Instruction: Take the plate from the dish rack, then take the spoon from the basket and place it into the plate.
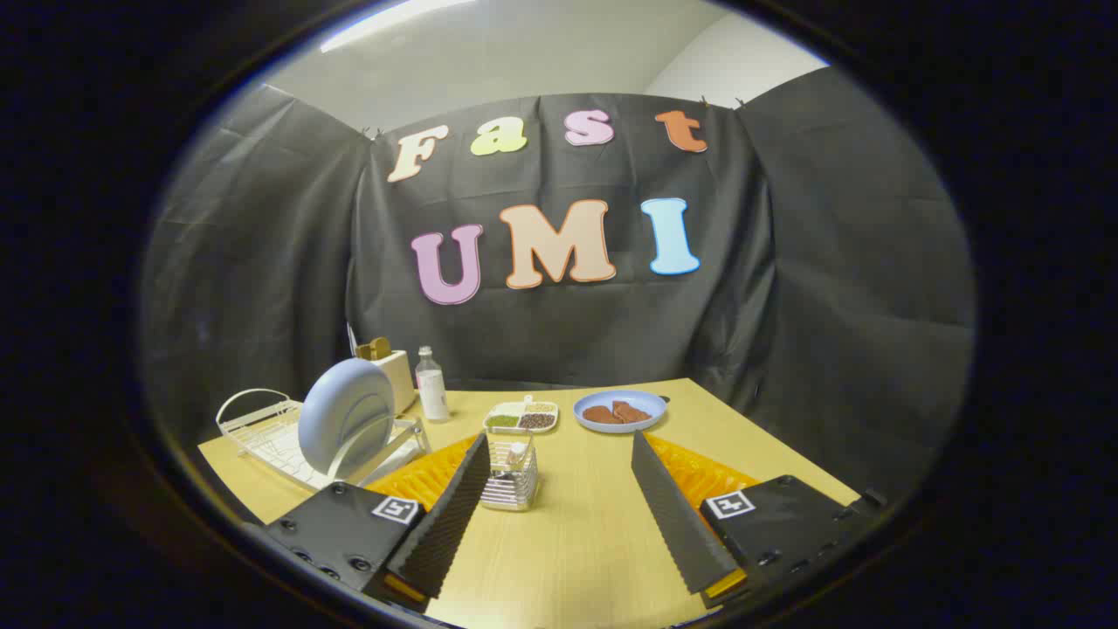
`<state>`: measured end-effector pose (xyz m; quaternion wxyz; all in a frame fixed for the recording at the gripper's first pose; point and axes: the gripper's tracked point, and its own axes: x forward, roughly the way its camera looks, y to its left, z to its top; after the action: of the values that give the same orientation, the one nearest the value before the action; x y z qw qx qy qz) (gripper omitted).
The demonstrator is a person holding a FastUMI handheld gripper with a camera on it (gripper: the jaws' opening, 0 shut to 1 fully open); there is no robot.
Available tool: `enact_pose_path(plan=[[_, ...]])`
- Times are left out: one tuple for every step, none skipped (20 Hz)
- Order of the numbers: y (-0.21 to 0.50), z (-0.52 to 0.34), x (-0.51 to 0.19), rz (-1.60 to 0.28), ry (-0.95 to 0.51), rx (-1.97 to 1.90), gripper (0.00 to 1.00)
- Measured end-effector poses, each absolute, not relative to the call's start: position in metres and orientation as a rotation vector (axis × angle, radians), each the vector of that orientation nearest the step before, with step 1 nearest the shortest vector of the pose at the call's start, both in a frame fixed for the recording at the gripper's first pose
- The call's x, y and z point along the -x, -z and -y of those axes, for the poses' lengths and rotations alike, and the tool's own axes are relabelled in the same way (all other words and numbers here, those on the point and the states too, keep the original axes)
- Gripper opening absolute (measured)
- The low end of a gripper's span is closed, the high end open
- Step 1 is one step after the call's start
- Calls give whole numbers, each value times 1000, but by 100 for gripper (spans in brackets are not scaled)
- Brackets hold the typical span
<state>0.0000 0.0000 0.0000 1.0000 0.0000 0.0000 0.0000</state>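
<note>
- The claw [559, 445] is held spread wide above the bench [594, 542], with nothing pinched between its two ribbed fingers [441, 524].
- The plate [347, 418] is seen standing on edge, slightly tilted, in the white wire dish rack [253, 428] beyond the left finger; none of the task appears to be done yet.
- The plate is judged to be stiff and smooth, probably glazed or hard plastic, so it is likely to be slippery under the pads; its weight cannot be told, and it is best treated as breakable.
- A hold on the exposed upper rim is judged best, with one finger on each face, since the lower rim is hidden among the rack wires.
- A straight lift is advised before any swing sideways, so that the rim is not caught on the wires.
- The small wire basket [511, 476] is found just ahead of the fingers, close beside the left fingertip; something pale stands in it, presumably the spoon [517, 452], though its shape is too small to be made out.
- The spoon is expected to be light, thin and rigid, and is best pinched across the handle where it rises above the basket.
- A sectioned tray [522, 418], a blue dish of brown food [620, 411], a bottle [431, 384] and a toaster [393, 371] are set farther back and are to be left alone.
</note>
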Motion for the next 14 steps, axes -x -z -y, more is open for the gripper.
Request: enact_pose_path(plan=[[-1,-1,0,3,-1,2,100],[-2,-2,0,6,0,3,100],[-3,-3,0,7,-1,4,100],[-2,-4,0,6,-1,5,100],[-2,-5,0,5,-3,5,100],[-3,-6,0,5,-4,7,100],[-4,-7,0,7,-3,8,100],[-4,-8,0,6,-4,11,100],[-3,-8,1,6,-1,14,100],[-3,-9,1,4,1,17,100],[-2,-11,1,2,1,19,100],[-1,-11,0,-1,4,19,100],[0,-13,0,-3,6,18,100],[0,-15,-1,-5,7,17,100]])
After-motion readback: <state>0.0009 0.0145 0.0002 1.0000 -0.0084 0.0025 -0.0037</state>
